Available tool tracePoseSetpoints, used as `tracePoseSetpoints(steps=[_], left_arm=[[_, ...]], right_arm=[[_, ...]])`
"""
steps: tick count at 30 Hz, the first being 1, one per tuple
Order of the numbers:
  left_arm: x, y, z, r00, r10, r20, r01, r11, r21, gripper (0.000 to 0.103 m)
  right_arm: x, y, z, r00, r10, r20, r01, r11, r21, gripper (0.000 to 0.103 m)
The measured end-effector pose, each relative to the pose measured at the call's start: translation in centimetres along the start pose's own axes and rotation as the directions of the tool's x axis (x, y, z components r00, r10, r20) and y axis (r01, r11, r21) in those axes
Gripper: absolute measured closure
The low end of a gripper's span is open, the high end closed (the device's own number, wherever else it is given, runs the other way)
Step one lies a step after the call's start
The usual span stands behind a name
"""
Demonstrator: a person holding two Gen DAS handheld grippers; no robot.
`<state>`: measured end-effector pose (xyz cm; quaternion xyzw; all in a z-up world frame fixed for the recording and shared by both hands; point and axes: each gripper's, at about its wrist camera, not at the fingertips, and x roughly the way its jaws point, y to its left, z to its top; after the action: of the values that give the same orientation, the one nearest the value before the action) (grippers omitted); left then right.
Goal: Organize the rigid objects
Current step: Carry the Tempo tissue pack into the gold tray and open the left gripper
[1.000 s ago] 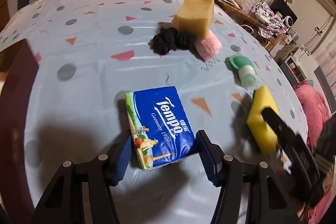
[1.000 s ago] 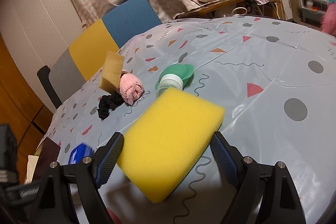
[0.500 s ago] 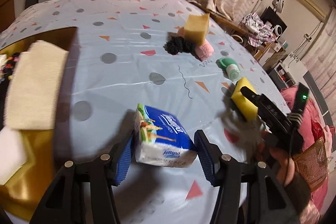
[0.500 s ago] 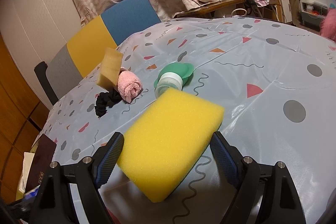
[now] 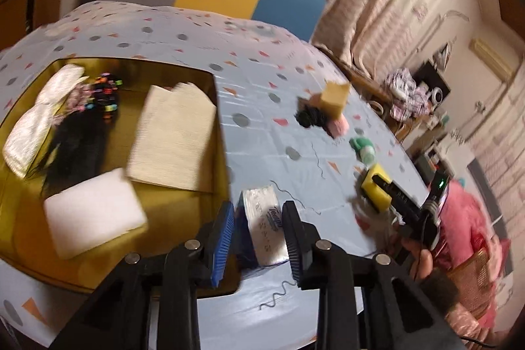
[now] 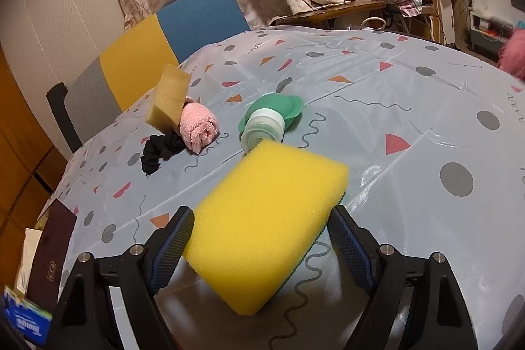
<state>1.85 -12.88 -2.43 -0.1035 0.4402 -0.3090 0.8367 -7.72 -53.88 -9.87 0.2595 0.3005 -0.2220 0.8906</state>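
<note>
My left gripper [image 5: 259,232] is shut on the blue Tempo tissue pack [image 5: 262,228] and holds it in the air, tilted on edge, by the right rim of the yellow box [image 5: 220,133]. The pack also shows at the lower left of the right wrist view [image 6: 24,322]. My right gripper [image 6: 259,238] is shut on the yellow sponge [image 6: 269,225], just above the table. It also shows in the left wrist view [image 5: 377,189].
The box holds white cloths [image 5: 174,136], a white foam block [image 5: 95,215] and black items [image 5: 75,146]. On the dotted tablecloth [image 6: 410,107] lie a tan sponge [image 6: 167,100], a pink towel roll [image 6: 198,128], a black scrunchie [image 6: 160,151] and a green-capped bottle [image 6: 265,123]. A chair [image 6: 170,45] stands behind.
My left gripper has lifted the tissue pack off the table and swung it left to the yellow box, turning it on edge. The right gripper and sponge have barely moved.
</note>
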Motion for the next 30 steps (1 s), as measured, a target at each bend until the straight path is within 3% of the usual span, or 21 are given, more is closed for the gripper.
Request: tracePoseSetpoints(steps=[4, 7, 12, 15, 17, 20, 24, 30], left_arm=[[-1.4, 1.9, 0.2, 0.999, 0.033, 0.039, -0.032, 0.999, -0.03, 0.074], [-0.8, 2.5, 0.2, 1.0, -0.012, 0.008, 0.012, 0.998, -0.058, 0.073], [0.1, 0.9, 0.2, 1.0, 0.0, 0.004, -0.001, 1.0, 0.03, 0.07], [-0.5, 0.9, 0.3, 0.996, 0.08, 0.033, -0.082, 0.994, 0.066, 0.072], [-0.7, 2.5, 0.4, 0.987, 0.161, 0.025, -0.162, 0.986, 0.039, 0.072], [-1.1, 5.9, 0.0, 0.977, 0.214, -0.013, -0.215, 0.975, -0.062, 0.074], [-2.6, 8.4, -0.6, 0.978, 0.206, 0.018, -0.201, 0.968, -0.153, 0.075], [-3.3, 7.1, -0.5, 0.978, 0.198, 0.059, -0.191, 0.975, -0.114, 0.072]], right_arm=[[0.0, 0.2, -0.1, 1.0, -0.014, -0.004, 0.014, 1.0, -0.016, 0.018], [0.1, 0.4, -0.1, 1.0, -0.025, -0.007, 0.025, 0.999, -0.025, 0.018], [0.1, 0.6, -0.1, 0.999, -0.039, -0.01, 0.038, 0.999, -0.038, 0.018], [0.1, 0.7, -0.1, 0.999, -0.043, -0.012, 0.042, 0.998, -0.045, 0.018], [0.1, 0.7, -0.1, 0.999, -0.043, -0.012, 0.043, 0.998, -0.046, 0.018], [0.1, 0.7, -0.1, 0.999, -0.043, -0.012, 0.042, 0.998, -0.046, 0.018], [0.1, 0.8, -0.2, 0.999, -0.045, -0.012, 0.044, 0.998, -0.047, 0.018], [0.1, 0.8, -0.1, 0.999, -0.048, -0.016, 0.047, 0.998, -0.05, 0.018]])
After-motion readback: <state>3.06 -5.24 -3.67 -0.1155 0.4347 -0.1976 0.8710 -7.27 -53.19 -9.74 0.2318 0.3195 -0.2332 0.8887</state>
